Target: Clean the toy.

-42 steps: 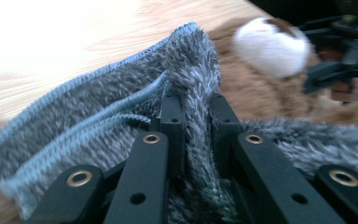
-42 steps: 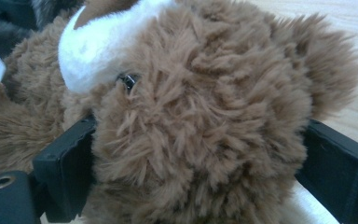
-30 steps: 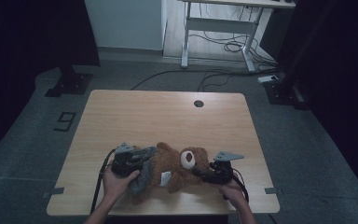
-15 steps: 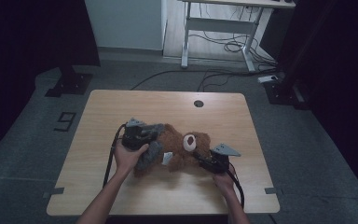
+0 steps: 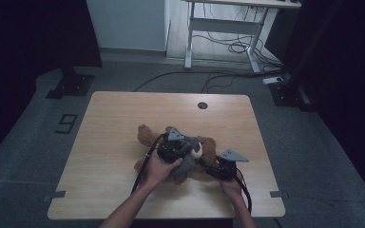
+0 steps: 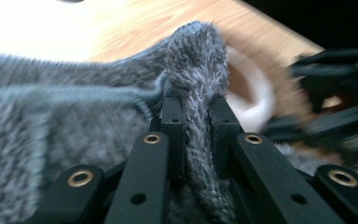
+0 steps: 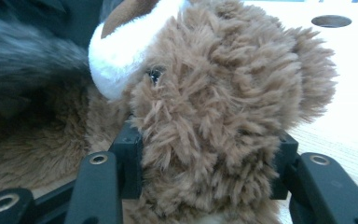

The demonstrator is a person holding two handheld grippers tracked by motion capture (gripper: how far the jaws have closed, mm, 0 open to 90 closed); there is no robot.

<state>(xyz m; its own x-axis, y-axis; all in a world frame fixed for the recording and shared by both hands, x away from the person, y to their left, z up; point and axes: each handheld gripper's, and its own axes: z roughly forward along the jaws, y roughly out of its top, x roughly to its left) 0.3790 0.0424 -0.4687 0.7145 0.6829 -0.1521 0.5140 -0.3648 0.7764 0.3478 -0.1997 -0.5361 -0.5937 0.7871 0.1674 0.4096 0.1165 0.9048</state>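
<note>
A brown teddy bear [image 5: 145,135] lies on the wooden table [image 5: 123,114], partly wrapped in a grey knitted garment [image 5: 184,169]. My left gripper [image 5: 186,151] sits over the bear's chest. In the left gripper view the left gripper [image 6: 196,112] is shut on a fold of the grey knit [image 6: 196,56], with the white muzzle [image 6: 254,93] just behind. At the bear's right, my right gripper [image 5: 210,162] grips the head. In the right gripper view the right gripper [image 7: 205,154] has its pads pressed into the furry head [image 7: 214,93]; its jaws have just eased open slightly.
A round cable hole [image 5: 202,105] sits near the table's far edge. A white desk frame [image 5: 218,28] and loose cables [image 5: 228,47] stand on the floor beyond. Dark stands flank the table on both sides.
My left hand has carried the grey knit from the bear's left side rightward and away from me, toward the head. The bear has shifted with it. The right hand stays at the head.
</note>
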